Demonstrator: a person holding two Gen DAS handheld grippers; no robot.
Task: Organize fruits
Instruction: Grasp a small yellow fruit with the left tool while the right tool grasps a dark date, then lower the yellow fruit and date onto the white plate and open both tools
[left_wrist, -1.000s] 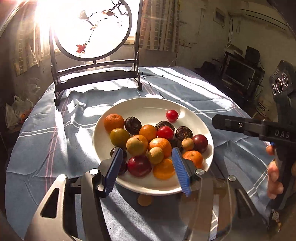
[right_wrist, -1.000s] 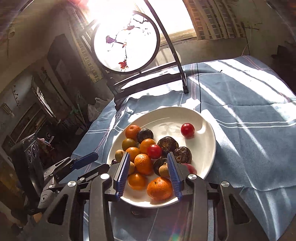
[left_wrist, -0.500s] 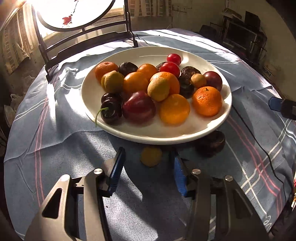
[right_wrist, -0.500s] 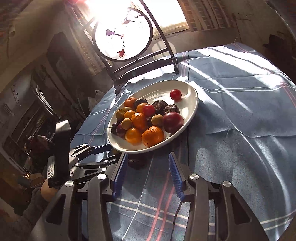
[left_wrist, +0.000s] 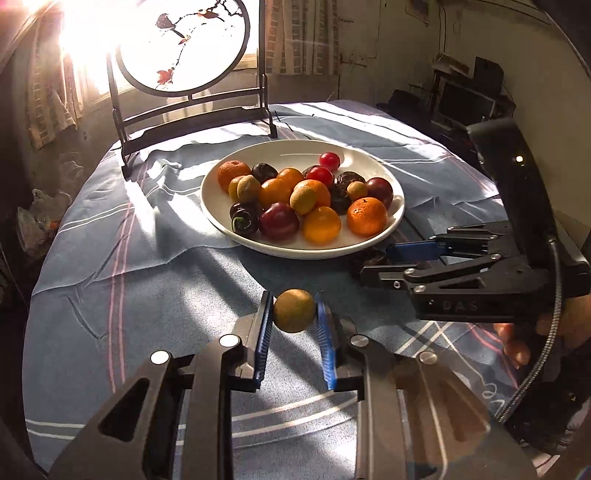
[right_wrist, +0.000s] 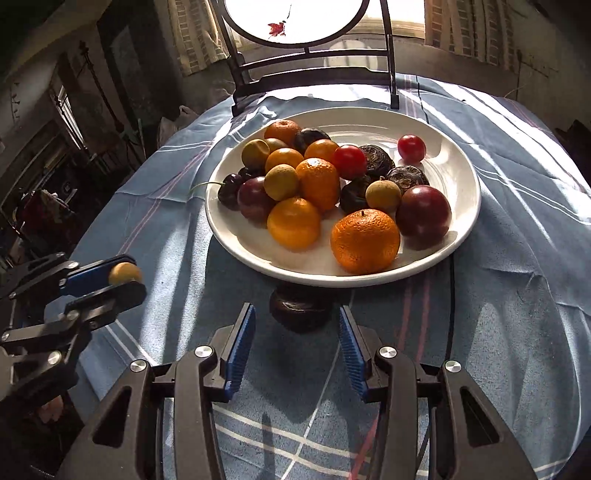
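The left hand-held gripper (left_wrist: 294, 314) is clamped on a small yellow-brown fruit (left_wrist: 294, 310), held above the counter (left_wrist: 155, 288) just in front of the white plate (right_wrist: 458, 173). The right hand-held gripper (right_wrist: 297, 341) stands open around a dark fruit (right_wrist: 300, 309) lying on the cloth against the plate's near rim.

Hard sunlight pours through the curtained window (left_wrist: 295, 37) behind a round painted screen (left_wrist: 184, 44) on its dark stand. Right of the screen, a monitor (left_wrist: 463, 105) sits against the dim wall.
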